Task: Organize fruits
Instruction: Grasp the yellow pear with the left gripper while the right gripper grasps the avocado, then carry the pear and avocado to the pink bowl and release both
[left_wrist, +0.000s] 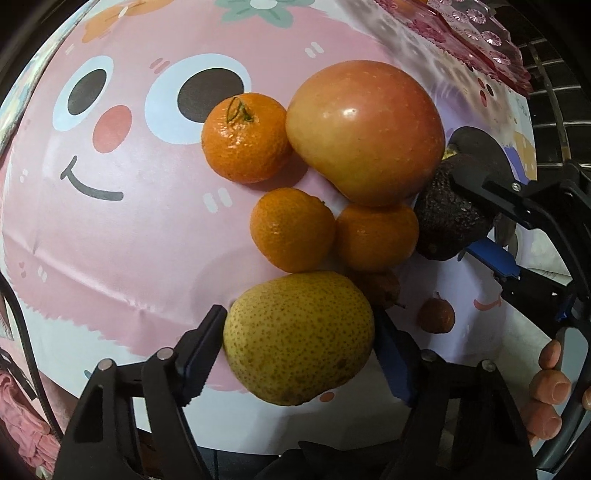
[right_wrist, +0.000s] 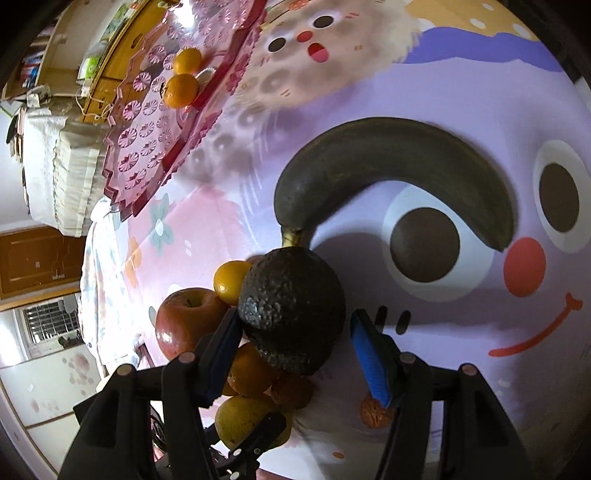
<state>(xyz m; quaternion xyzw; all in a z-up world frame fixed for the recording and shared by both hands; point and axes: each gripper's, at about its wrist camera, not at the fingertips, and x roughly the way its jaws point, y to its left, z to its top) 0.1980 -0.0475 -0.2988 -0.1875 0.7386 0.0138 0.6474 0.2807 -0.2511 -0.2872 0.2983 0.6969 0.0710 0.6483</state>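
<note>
The pear (left_wrist: 299, 338) lies on the cartoon-print tablecloth (left_wrist: 122, 229) at the near end of a tight fruit cluster, between the two pads of the left gripper (left_wrist: 299, 354); the left pad looks to touch its skin and the right sits at or just behind its edge, so whether it is truly clamped I cannot tell. Just beyond it sit two mandarins (left_wrist: 291, 229), a third mandarin (left_wrist: 245, 138) and a large apple (left_wrist: 365, 131), all touching. The avocado (right_wrist: 291, 310) rests at the cluster's far side, between the spread fingers of the right gripper (right_wrist: 295, 343), with a clear gap at the blue pad, so nothing is held there. A blackened banana (right_wrist: 399, 166) lies beyond, and the pink tray (right_wrist: 177, 107) already carries two mandarins. Lifting the pear could roll its neighbours, and the round avocado might slip sideways as the jaws close. Both grippers reach in low, nearly crossing.
</note>
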